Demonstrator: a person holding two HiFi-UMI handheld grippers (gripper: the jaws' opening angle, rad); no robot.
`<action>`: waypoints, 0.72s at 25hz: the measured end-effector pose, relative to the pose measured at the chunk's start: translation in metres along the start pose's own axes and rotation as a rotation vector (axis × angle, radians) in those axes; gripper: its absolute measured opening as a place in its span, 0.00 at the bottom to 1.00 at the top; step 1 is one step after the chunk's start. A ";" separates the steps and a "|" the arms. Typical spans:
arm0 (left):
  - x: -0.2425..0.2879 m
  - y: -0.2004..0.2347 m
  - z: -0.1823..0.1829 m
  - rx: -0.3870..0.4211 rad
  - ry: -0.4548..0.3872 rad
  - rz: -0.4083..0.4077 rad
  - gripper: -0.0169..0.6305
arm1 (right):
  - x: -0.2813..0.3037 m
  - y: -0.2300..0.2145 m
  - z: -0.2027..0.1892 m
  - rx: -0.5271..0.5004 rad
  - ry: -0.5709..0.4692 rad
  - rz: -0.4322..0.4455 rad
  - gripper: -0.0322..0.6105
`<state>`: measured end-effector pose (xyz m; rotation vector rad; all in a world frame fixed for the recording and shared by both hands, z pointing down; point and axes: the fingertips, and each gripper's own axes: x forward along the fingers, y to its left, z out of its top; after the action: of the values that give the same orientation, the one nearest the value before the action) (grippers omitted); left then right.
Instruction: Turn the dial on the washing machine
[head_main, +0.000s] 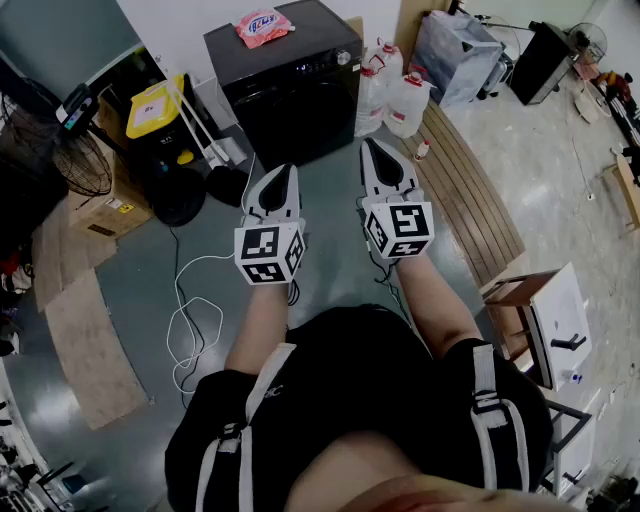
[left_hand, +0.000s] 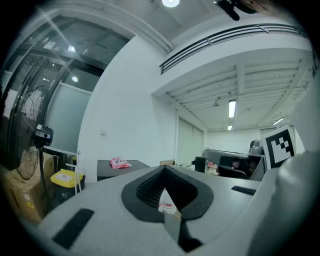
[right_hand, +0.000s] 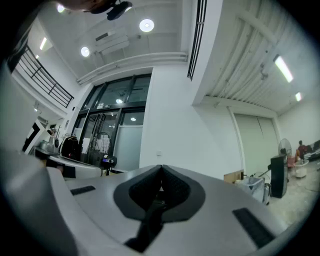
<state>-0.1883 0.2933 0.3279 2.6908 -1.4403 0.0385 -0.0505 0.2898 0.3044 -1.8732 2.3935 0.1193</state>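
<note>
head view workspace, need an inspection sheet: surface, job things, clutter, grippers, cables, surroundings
surface: grey floor, bare between the grippers and the machine
job's things: black washing machine against the wall, pink packet on top; dial too small to read
clutter: yellow-lidded bin, cardboard box and fan to the left; white jugs to the right
grippers: left gripper and right gripper both shut, empty, held in the air short of the machine
cables: white cable looped on the floor at the left
surroundings: wooden slats at the right, clear storage box beyond them
</note>
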 end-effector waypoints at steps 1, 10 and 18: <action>0.001 -0.001 0.002 0.003 -0.001 -0.002 0.02 | 0.000 -0.001 0.000 0.008 0.003 -0.001 0.06; 0.001 0.003 0.003 0.006 0.003 -0.029 0.02 | 0.000 0.004 0.000 0.006 -0.003 -0.026 0.06; 0.013 0.020 -0.018 -0.021 0.044 -0.036 0.02 | 0.011 -0.006 -0.021 0.024 0.029 -0.068 0.06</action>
<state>-0.1976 0.2729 0.3484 2.6809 -1.3719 0.0784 -0.0477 0.2752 0.3240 -1.9557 2.3356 0.0578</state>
